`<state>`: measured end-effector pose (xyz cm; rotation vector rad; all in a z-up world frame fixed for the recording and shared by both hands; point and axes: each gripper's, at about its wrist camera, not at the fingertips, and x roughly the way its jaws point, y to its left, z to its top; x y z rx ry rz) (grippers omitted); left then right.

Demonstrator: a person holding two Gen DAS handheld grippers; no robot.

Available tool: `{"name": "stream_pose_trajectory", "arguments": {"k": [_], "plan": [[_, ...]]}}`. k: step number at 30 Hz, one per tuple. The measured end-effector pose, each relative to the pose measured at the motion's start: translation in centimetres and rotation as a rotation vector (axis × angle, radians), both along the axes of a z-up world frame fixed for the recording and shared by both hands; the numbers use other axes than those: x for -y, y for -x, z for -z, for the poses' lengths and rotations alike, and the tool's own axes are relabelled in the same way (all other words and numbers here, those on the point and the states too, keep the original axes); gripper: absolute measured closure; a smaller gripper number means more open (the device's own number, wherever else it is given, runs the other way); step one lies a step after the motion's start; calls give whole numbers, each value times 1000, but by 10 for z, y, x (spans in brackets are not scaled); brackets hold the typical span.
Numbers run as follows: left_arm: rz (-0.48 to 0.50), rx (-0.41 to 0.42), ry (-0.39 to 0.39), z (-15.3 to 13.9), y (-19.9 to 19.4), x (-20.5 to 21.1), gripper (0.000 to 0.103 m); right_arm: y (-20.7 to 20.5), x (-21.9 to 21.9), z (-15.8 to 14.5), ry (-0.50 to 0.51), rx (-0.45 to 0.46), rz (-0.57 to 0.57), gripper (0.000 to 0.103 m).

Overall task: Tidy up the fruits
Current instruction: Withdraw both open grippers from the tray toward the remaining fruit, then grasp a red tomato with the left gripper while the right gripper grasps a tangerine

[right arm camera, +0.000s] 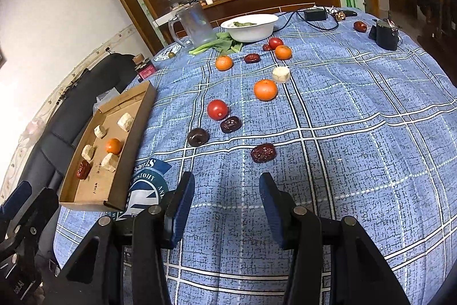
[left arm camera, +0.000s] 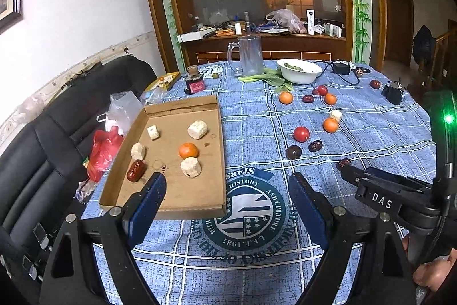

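Both the left gripper (left arm camera: pixel 227 190) and right gripper (right arm camera: pixel 227 190) are held open and empty; the wrinkled red date (right arm camera: pixel 263 153), at twelve o'clock of the right gripper, is judged next for the cardboard tray (right arm camera: pixel 137 133)

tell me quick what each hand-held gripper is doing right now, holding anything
Left hand-held gripper: open wide, holding nothing.
Right hand-held gripper: open, nothing between its fingers.

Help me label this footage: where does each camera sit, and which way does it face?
Left wrist: on the left hand-held gripper, open, looking down over the cardboard tray; the right hand-held gripper shows at right.
Right wrist: on the right hand-held gripper, open, facing the loose fruit on the tablecloth.
Both show the tray and white bowl.
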<state>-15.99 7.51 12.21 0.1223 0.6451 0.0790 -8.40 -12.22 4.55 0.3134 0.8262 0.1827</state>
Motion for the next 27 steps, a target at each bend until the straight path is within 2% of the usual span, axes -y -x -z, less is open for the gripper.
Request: {"name": "stream_pose_trajectory", "arguments": {"k": [10,18,25,27], "plan": [[11,-36,17,9,-10,-2,16,-5,-2,7,12,-16,-7,52],[25,-69,43,15,-28,-6,16,-17,18,8,5,-40,25,52],[62,-109,113,19,-57,-14,16,-37,54,-3,44,-52,81,53],[95,-131,141,22,-68,-11,20,-45,60,-4,55,-63,81,53]]}}
